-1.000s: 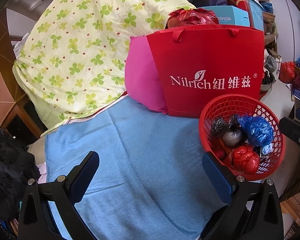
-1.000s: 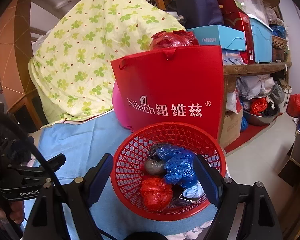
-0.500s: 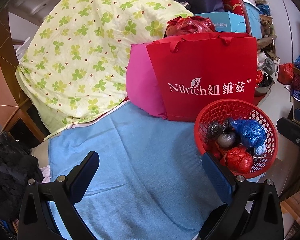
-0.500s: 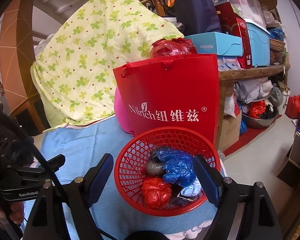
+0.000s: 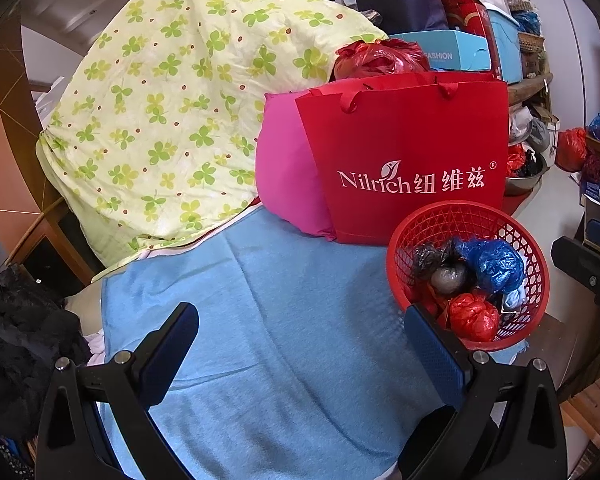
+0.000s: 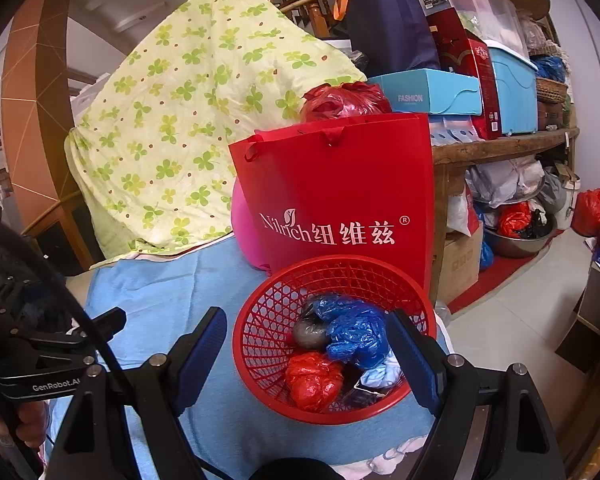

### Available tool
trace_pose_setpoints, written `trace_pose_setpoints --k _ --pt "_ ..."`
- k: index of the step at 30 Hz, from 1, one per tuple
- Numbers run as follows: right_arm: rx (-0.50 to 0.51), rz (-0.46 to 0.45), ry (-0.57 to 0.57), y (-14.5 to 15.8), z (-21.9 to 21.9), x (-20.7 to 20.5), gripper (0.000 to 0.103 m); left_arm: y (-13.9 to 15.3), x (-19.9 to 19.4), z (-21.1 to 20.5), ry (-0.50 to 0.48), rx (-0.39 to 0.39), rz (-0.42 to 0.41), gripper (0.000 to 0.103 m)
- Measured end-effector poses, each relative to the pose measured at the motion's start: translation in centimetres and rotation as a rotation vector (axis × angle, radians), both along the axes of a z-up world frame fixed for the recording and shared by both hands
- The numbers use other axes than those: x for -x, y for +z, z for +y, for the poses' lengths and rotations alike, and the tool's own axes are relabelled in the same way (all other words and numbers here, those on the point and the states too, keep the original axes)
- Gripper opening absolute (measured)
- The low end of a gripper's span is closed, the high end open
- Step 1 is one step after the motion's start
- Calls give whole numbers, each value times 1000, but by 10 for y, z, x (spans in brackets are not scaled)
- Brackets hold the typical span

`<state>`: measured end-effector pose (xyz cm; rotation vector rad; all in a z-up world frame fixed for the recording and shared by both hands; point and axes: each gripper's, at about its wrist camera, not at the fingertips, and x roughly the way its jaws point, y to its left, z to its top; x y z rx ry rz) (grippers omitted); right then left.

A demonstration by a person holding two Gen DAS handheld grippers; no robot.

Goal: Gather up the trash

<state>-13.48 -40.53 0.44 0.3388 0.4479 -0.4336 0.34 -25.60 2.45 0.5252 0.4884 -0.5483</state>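
A red plastic basket [image 5: 440, 216] stands on the blue towel [image 5: 280, 300] at its right end. In it lie crumpled bags: a blue one [image 5: 496, 260], a red one [image 5: 472, 316] and a grey ball [image 5: 448, 278]. My left gripper [image 5: 300, 316] hangs open over the bare towel, left of the basket, with nothing between its fingers. In the right wrist view my right gripper [image 6: 306, 320] is open just in front of the basket [image 6: 340, 260], its fingers framing the blue bag [image 6: 352, 332] and red bag [image 6: 312, 380] without touching them.
A red Nilrich paper bag [image 5: 412, 152] stands upright behind the basket, with a pink cushion [image 5: 284, 176] beside it and a clover-print quilt [image 5: 172, 120] at the left. Black cloth [image 5: 16, 332] lies far left. Crowded shelves [image 6: 500, 80] and tiled floor [image 6: 532, 300] are at the right.
Both grippers have drawn back and up a little, so the basket looks slightly smaller and farther. Their jaws stay as wide as before, and the trash has not moved.
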Motion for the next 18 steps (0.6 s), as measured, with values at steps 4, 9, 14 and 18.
trace_pose_setpoints --k 4,9,14,18 --pt "1 -2 5 1 3 0 84 1 0 5 4 5 0 102" --pt "2 -2 6 2 5 0 84 2 -2 8 10 11 3 102" --pt "0 0 11 3 6 -2 84 2 -3 11 8 19 11 102" --pt "3 4 13 3 10 -6 84 2 -5 13 9 25 14 102"
